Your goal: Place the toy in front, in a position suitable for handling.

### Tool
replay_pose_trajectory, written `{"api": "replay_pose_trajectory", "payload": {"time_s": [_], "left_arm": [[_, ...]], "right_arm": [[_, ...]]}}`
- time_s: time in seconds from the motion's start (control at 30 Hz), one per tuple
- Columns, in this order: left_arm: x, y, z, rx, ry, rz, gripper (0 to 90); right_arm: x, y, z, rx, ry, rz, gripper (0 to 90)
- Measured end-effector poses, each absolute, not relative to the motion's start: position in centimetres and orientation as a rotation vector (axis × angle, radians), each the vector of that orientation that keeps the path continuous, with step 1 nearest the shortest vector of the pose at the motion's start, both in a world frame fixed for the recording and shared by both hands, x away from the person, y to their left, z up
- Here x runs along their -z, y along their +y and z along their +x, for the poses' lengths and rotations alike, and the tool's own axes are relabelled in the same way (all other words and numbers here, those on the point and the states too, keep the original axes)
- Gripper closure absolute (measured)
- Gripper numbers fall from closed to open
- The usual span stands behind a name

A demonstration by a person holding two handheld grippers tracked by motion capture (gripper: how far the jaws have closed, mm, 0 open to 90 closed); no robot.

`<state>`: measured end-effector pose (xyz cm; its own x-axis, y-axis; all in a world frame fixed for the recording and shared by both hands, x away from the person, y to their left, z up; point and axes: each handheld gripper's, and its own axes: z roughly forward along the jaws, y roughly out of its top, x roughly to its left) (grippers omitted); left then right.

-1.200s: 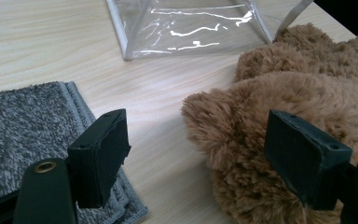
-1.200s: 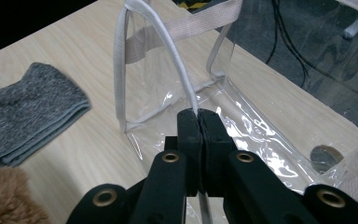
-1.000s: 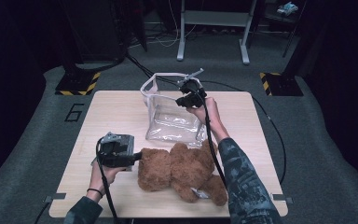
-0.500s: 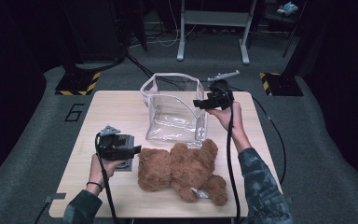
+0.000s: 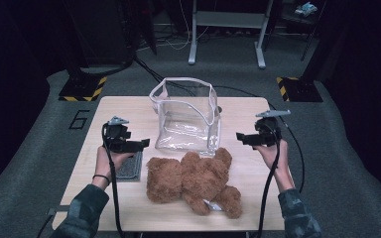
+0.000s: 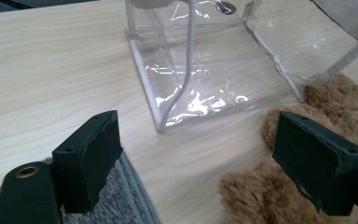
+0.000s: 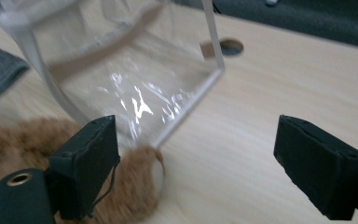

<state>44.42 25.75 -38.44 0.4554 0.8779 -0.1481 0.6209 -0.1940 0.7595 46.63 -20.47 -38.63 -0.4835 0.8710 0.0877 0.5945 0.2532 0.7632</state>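
Both tongs are hovering with jaws apart, just opened and empty, the left gripper (image 5: 144, 143) and right gripper (image 5: 240, 136) flanking the teddy bear (image 5: 193, 179) lying between them, before the clear bag (image 5: 184, 119) standing open-mouthed, probably to receive it.

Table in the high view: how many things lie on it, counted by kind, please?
Clear plastic bag: 1
Brown teddy bear: 1
Grey cloth pad: 1
Total: 3
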Motion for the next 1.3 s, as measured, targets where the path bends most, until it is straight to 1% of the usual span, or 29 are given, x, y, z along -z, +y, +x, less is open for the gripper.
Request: {"api": "replay_pose_trajectory", "payload": {"time_s": [0.13,0.2,0.33,0.4,0.53,0.7,0.93,1.03,1.3], "left_arm": [[37.7,25.4,45.9,-0.418,1.271,1.907,13.2],[37.4,25.2,46.6,-0.412,1.273,1.9,11.2],[36.5,24.9,48.1,-0.432,1.265,1.927,10.2],[36.0,24.6,48.7,-0.424,1.273,1.906,10.0],[35.2,24.2,50.0,-0.453,1.278,1.911,9.9],[34.0,23.5,51.9,-0.466,1.285,1.922,10.1],[33.4,21.8,53.7,-0.504,1.279,1.929,14.0],[33.1,21.3,54.5,-0.507,1.303,1.909,14.7],[32.7,20.1,57.0,-0.567,1.36,1.89,19.6]], "right_arm": [[42.0,-21.8,45.3,-1.06,2.183,1.393,8.9],[43.8,-22.2,44.6,-1.027,2.185,1.413,7.3],[47.4,-22.8,43.7,-0.997,2.187,1.466,3.7],[49.1,-23.0,43.3,-0.994,2.185,1.497,2.7],[51.7,-23.5,42.5,-0.951,2.179,1.513,1.2],[52.5,-23.6,41.6,-0.918,2.146,1.468,1.4],[52.6,-23.8,41.4,-0.935,2.111,1.478,2.8],[52.6,-23.8,41.2,-0.937,2.099,1.483,4.7],[52.6,-24.0,41.0,-0.969,2.083,1.49,8.5]]}}
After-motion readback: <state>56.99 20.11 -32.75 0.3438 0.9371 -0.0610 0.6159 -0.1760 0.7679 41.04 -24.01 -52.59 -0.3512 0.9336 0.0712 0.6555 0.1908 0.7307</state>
